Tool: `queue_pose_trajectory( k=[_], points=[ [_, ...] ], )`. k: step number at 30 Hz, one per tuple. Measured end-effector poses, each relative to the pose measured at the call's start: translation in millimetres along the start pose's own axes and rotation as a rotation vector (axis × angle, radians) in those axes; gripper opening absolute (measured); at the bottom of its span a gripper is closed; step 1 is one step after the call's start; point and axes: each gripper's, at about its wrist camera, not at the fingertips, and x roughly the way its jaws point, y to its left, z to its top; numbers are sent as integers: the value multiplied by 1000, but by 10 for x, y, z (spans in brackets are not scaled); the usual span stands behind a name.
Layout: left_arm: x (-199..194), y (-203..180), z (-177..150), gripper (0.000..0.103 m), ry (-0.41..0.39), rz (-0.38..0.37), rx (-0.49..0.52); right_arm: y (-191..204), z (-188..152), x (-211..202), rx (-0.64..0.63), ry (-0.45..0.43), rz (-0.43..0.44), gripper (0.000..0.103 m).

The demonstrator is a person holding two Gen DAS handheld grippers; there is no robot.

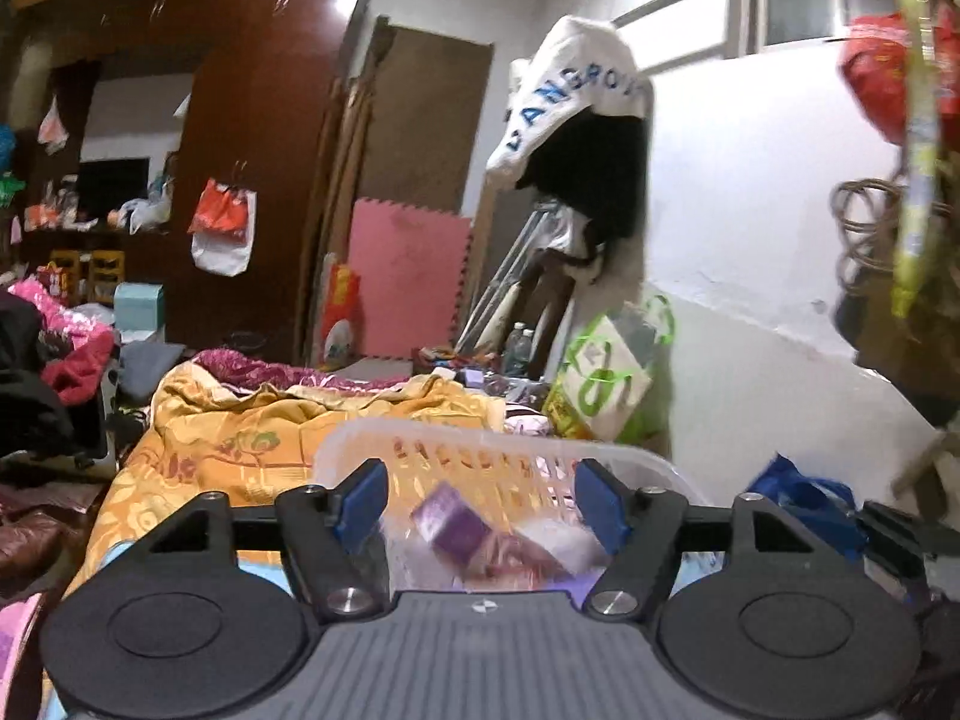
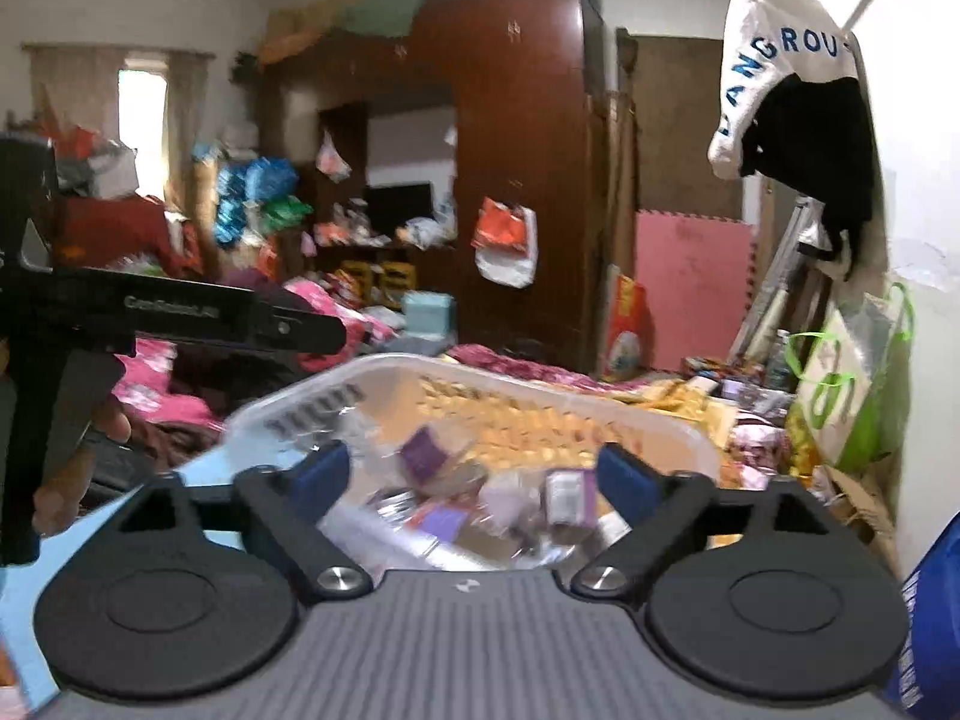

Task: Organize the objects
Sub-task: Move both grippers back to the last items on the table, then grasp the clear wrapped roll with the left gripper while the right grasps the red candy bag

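Note:
A translucent white plastic basket [image 1: 420, 429] stands on the bed just ahead of both grippers. Inside it lie several small things, among them a purple box [image 1: 450, 519] and pale packets. My left gripper [image 1: 480, 486] is open over the basket's near side; the purple box shows between its blue pads [image 1: 366, 489], but they do not touch it. In the right wrist view the same basket [image 2: 480, 369] holds a purple box [image 2: 423, 450] and a small labelled carton [image 2: 567, 495]. My right gripper [image 2: 474, 468] stands wide open above them, holding nothing.
The basket rests on an orange patterned bedspread [image 1: 240, 420]. A green and white bag [image 1: 606, 384] leans on the white wall at right, with a blue bag [image 1: 798, 492] nearer. Clothes pile up at left [image 1: 72, 360]. A hand [image 2: 102, 420] holds the other gripper's black body [image 2: 174, 306].

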Motion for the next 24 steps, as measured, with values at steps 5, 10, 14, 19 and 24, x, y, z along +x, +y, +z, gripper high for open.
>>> queue_pose_trajectory(
  k=[5, 10, 14, 19, 24],
  points=[
    [-335, 80, -538, 88, 69, 111, 94, 182, -424, -44, -57, 53, -29, 103],
    [-120, 369, -961, 87, 208, 110, 59, 137, -662, 437, -30, 221, -26, 103],
    [126, 493, -1031, 87, 262, 102, -7, 81, -741, 595, 37, 266, 13, 103],
    [150, 508, -1155, 87, 291, 117, -18, 103, -816, 631, 44, 288, 5, 103],
    [207, 434, -1194, 87, 301, 145, 5, 108, -813, 646, 49, 279, -2, 103]
  ],
)
